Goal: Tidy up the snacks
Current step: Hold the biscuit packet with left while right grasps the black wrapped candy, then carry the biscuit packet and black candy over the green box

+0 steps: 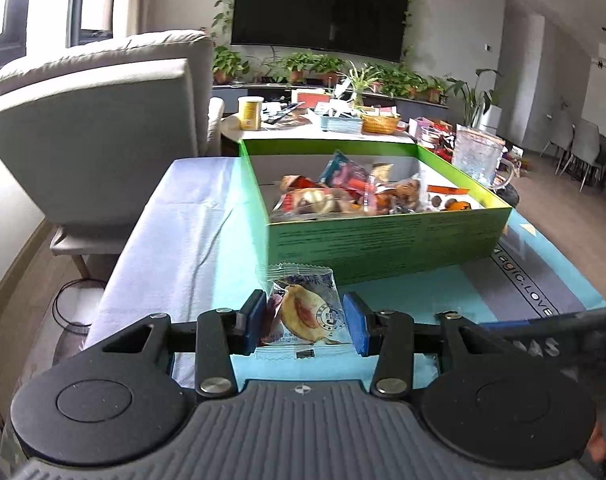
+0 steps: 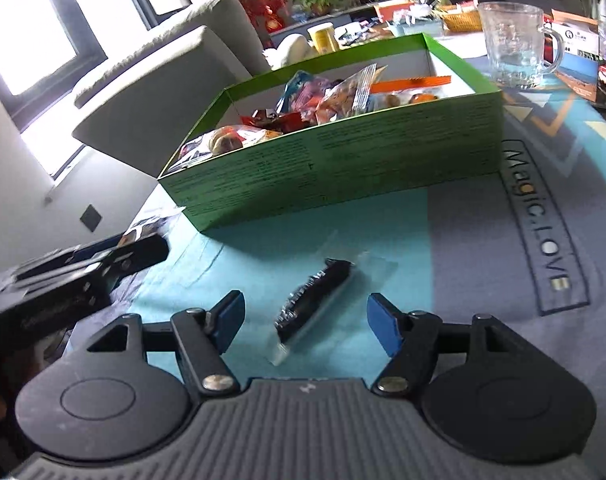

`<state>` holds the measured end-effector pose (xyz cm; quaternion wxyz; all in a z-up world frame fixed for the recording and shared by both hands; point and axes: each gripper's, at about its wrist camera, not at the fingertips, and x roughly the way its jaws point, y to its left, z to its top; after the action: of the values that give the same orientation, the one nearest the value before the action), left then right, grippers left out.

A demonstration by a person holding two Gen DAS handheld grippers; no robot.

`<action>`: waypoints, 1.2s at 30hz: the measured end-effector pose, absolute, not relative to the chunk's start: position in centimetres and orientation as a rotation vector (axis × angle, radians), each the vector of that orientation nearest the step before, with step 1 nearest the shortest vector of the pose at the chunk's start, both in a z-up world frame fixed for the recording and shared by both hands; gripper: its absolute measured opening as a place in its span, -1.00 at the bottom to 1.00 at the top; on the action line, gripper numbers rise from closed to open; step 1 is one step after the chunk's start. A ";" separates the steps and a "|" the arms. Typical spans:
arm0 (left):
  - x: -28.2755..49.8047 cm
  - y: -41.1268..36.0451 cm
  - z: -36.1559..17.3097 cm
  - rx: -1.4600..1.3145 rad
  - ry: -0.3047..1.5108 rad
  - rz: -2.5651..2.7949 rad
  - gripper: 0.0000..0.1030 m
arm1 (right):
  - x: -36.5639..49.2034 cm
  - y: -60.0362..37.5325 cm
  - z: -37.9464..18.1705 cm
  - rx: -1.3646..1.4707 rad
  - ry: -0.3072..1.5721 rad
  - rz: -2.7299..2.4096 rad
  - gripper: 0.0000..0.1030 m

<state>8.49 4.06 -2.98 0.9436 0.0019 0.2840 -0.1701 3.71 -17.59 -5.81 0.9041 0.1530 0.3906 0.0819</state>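
Both tongs stand open, the left tongs [image 1: 303, 322] straddling a light, crinkly pastry packet [image 1: 305, 308] and the right tongs [image 2: 309, 330] a slippery dark-filled packet [image 2: 313, 294], both lying on the surface [image 2: 483, 280] before the green box [image 2: 343, 160], best pinched across their middles.

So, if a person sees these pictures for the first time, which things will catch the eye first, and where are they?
The green box full of mixed snack packets stands out most, in the middle of the table. Nearer, a clear snack packet sits between the pads of the left gripper, and a dark snack packet lies on the blue cloth between the open pads of the right gripper. A glass mug stands behind the box.
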 end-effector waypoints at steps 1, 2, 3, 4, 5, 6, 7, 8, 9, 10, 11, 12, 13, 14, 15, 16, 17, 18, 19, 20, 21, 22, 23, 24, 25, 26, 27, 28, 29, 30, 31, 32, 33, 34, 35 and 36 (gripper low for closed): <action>8.5 4.4 -3.0 -0.003 0.578 -0.345 -0.22 | 4.1 -17.2 -5.8 0.311 0.806 0.150 -0.27; 8.5 4.7 -3.0 -0.010 0.577 -0.342 -0.22 | 4.5 -16.7 -5.7 0.301 0.809 0.133 -0.27; 8.6 4.9 -3.1 -0.017 0.577 -0.339 -0.22 | 4.8 -16.1 -5.7 0.286 0.810 0.117 -0.27; 8.6 5.1 -3.1 -0.024 0.579 -0.338 -0.22 | 5.0 -15.5 -5.8 0.264 0.808 0.105 -0.27; 8.7 5.3 -3.2 -0.030 0.582 -0.333 -0.22 | 5.1 -15.1 -5.8 0.236 0.806 0.099 -0.26; 8.8 5.5 -3.2 -0.036 0.583 -0.327 -0.22 | 5.1 -14.4 -5.9 0.198 0.802 0.095 -0.26; 8.9 5.7 -3.2 -0.043 0.584 -0.323 -0.22 | 5.1 -13.9 -6.1 0.156 0.798 0.097 -0.26; 9.0 5.9 -3.3 -0.048 0.584 -0.322 -0.22 | 5.0 -13.5 -6.2 0.115 0.792 0.100 -0.26; 9.0 6.0 -3.3 -0.054 0.582 -0.319 -0.22 | 4.8 -13.1 -6.4 0.076 0.783 0.103 -0.26; 9.1 6.1 -3.3 -0.057 0.582 -0.318 -0.22 | 4.4 -12.9 -6.6 0.041 0.773 0.109 -0.26; 9.1 6.1 -3.3 -0.059 0.582 -0.318 -0.22 | 4.2 -13.0 -6.8 0.020 0.764 0.117 -0.26; 9.1 6.2 -3.4 -0.060 0.582 -0.319 -0.22 | 3.9 -13.1 -6.9 0.007 0.754 0.123 -0.27; 9.0 6.2 -3.4 -0.061 0.582 -0.320 -0.22 | 3.6 -13.5 -7.0 0.004 0.745 0.123 -0.27; 9.0 6.1 -3.4 -0.063 0.580 -0.324 -0.22 | 3.5 -13.9 -7.0 0.008 0.734 0.116 -0.28; 9.0 6.1 -3.5 -0.065 0.581 -0.328 -0.22 | 3.2 -14.4 -7.0 0.011 0.725 0.106 -0.28; 9.0 6.0 -3.5 -0.066 0.582 -0.329 -0.22 | 3.0 -14.9 -7.0 0.012 0.721 0.094 -0.28; 8.9 6.0 -3.5 -0.066 0.583 -0.328 -0.22 | 2.8 -15.4 -6.9 0.020 0.720 0.092 -0.29; 8.9 5.9 -3.5 -0.065 0.582 -0.329 -0.22 | 2.6 -15.9 -6.8 0.025 0.719 0.085 -0.32; 8.9 5.7 -3.5 -0.064 0.581 -0.331 -0.22 | 2.3 -16.4 -6.7 0.031 0.719 0.084 -0.37; 8.9 5.6 -3.5 -0.064 0.579 -0.335 -0.22 | 2.2 -16.7 -6.6 0.049 0.726 0.088 -0.40; 8.8 5.4 -3.4 -0.066 0.577 -0.341 -0.22 | 2.2 -17.0 -6.5 0.068 0.728 0.089 -0.42; 8.8 5.3 -3.3 -0.067 0.573 -0.351 -0.22 | 2.0 -17.3 -6.3 0.080 0.723 0.087 -0.42; 8.7 5.2 -3.2 -0.066 0.570 -0.359 -0.22 | 1.9 -17.4 -6.1 0.087 0.711 0.088 -0.42; 8.6 5.0 -3.1 -0.063 0.566 -0.364 -0.22 | 1.8 -17.4 -5.9 0.091 0.696 0.094 -0.42; 8.5 4.7 -2.9 -0.058 0.563 -0.366 -0.22 | 1.7 -17.4 -5.5 0.097 0.683 0.101 -0.42; 8.5 4.5 -2.6 -0.054 0.558 -0.367 -0.22 | 1.6 -17.5 -5.1 0.104 0.667 0.108 -0.43; 8.5 4.3 -2.4 -0.051 0.552 -0.369 -0.22 | 1.5 -17.6 -4.5 0.109 0.650 0.116 -0.42; 8.5 4.1 -2.1 -0.052 0.546 -0.373 -0.22 | 1.4 -17.6 -3.9 0.113 0.627 0.124 -0.42; 8.5 4.0 -1.9 -0.055 0.542 -0.378 -0.22 | 1.4 -17.8 -3.4 0.116 0.606 0.131 -0.43; 8.6 3.8 -1.6 -0.058 0.537 -0.381 -0.22 | 1.3 -17.9 -2.8 0.118 0.583 0.138 -0.42; 8.7 3.6 -1.3 -0.060 0.532 -0.381 -0.22 | 1.5 -18.0 -2.3 0.119 0.564 0.144 -0.43; 8.8 3.4 -1.1 -0.060 0.527 -0.380 -0.22 | 1.6 -18.1 -1.8 0.119 0.547 0.148 -0.43; 9.0 3.2 -0.8 -0.059 0.522 -0.382 -0.22 | 1.8 -18.3 -1.3 0.120 0.530 0.151 -0.42; 9.2 3.0 -0.5 -0.056 0.517 -0.383 -0.22 | 2.2 -18.5 -0.9 0.120 0.515 0.153 -0.42; 9.5 2.7 -0.3 -0.052 0.512 -0.383 -0.22 | 2.5 -18.7 -0.6 0.119 0.504 0.153 -0.42; 9.8 2.5 0.0 -0.047 0.506 -0.380 -0.22 | 2.9 -18.9 -0.3 0.120 0.493 0.153 -0.42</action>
<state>9.76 2.50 0.03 0.9501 -0.0230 0.2487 -0.1869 2.93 -18.87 -0.32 0.9651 0.0595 0.2435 0.0757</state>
